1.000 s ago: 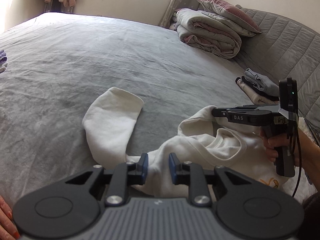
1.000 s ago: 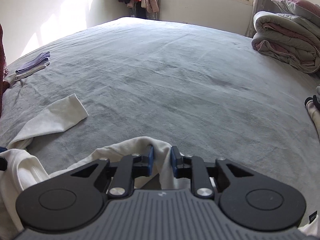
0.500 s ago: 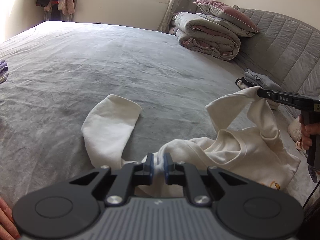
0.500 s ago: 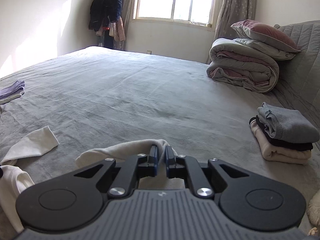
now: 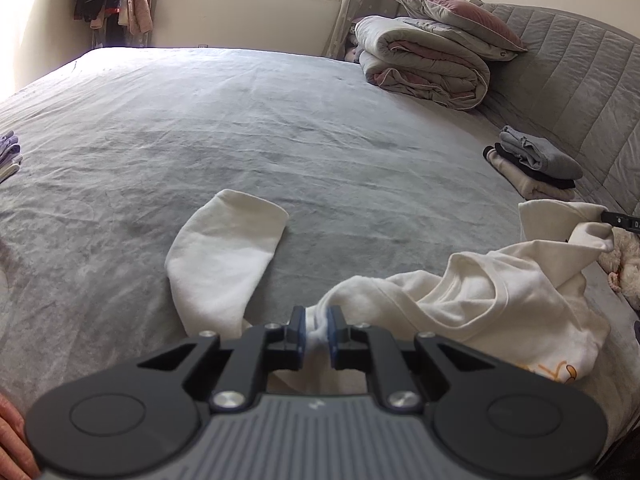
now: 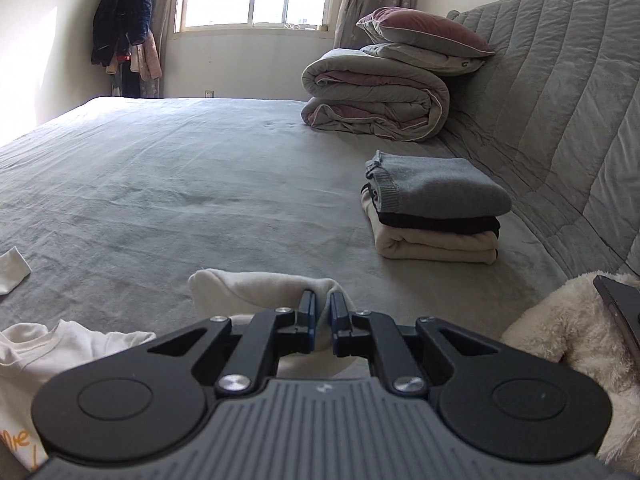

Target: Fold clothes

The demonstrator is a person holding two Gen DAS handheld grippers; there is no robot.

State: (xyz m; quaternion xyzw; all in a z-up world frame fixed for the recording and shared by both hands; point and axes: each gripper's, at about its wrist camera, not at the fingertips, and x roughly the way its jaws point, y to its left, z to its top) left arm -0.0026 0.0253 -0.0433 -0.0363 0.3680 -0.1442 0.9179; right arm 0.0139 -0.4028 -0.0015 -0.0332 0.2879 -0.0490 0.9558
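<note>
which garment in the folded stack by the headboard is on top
The grey knit sweater tops the stack; the black garment is sandwiched in the middle, and the cream one lies at the bottom on the bed.

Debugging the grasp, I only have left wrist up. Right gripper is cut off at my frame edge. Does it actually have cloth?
Observer: Yes. The right gripper is shut on a fold of the white sweatshirt.
Operator: Anything near it on that side?
Observer: A fluffy white plush sits right beside it, with a dark flat object resting on it.
Operator: How is the folded stack ordered?
Observer: The folded stack has grey on top, black in the middle and cream at the bottom.
</note>
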